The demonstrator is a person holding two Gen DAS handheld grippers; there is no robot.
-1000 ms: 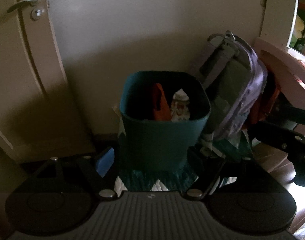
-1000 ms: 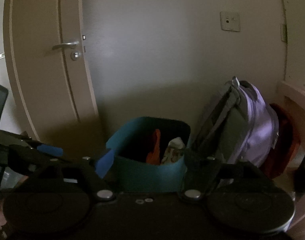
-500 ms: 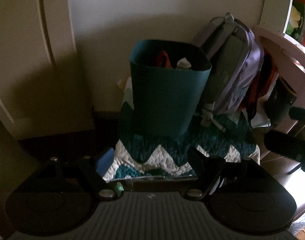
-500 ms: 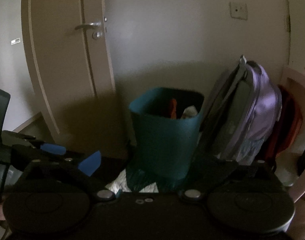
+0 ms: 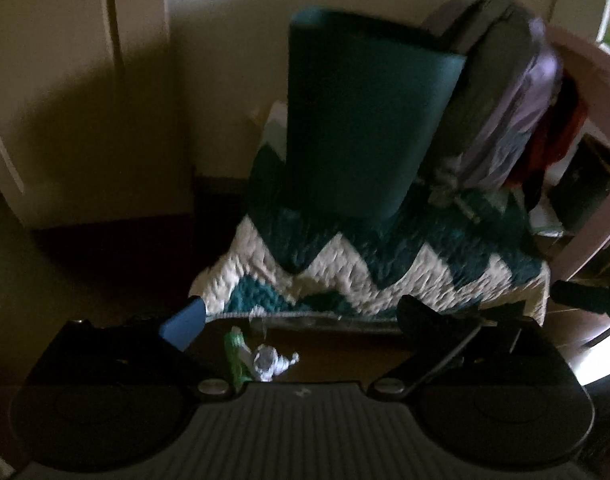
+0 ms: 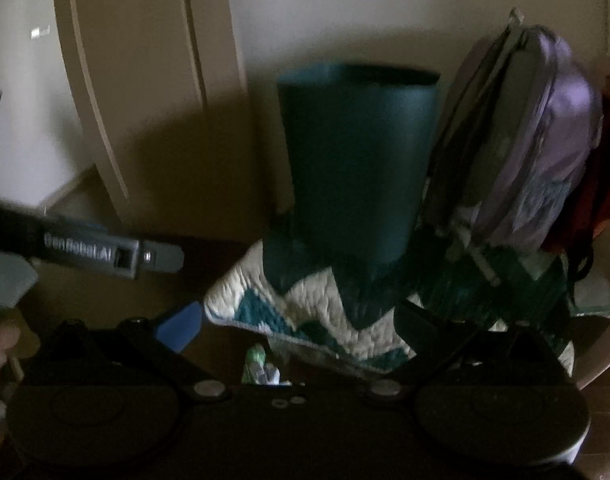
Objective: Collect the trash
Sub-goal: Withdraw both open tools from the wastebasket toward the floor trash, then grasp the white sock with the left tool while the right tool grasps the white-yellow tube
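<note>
While my left gripper (image 5: 301,322) opens its fingers, nothing sits between them. My right gripper (image 6: 301,326) is wide and empty. Crumpled trash (image 5: 265,358) lies on the floor below, near the teal bin (image 5: 361,120).

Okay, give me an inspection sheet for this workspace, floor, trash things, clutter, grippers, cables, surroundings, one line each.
Surface: dark floor, partly covered by a teal and white zigzag quilt.
Job's things: teal bin standing on the quilt; crumpled green and white wrapper on the floor at the quilt's near edge.
Clutter: purple backpack leaning beside the bin; a red item behind it.
Grippers: left gripper jaws opening, nothing between the pads, wrapper lies just below them; right gripper open, empty.
Cables: a thin wire along the left gripper's right finger.
Surroundings: cream wall, door at left, pale furniture at right; dim, blurred.
</note>
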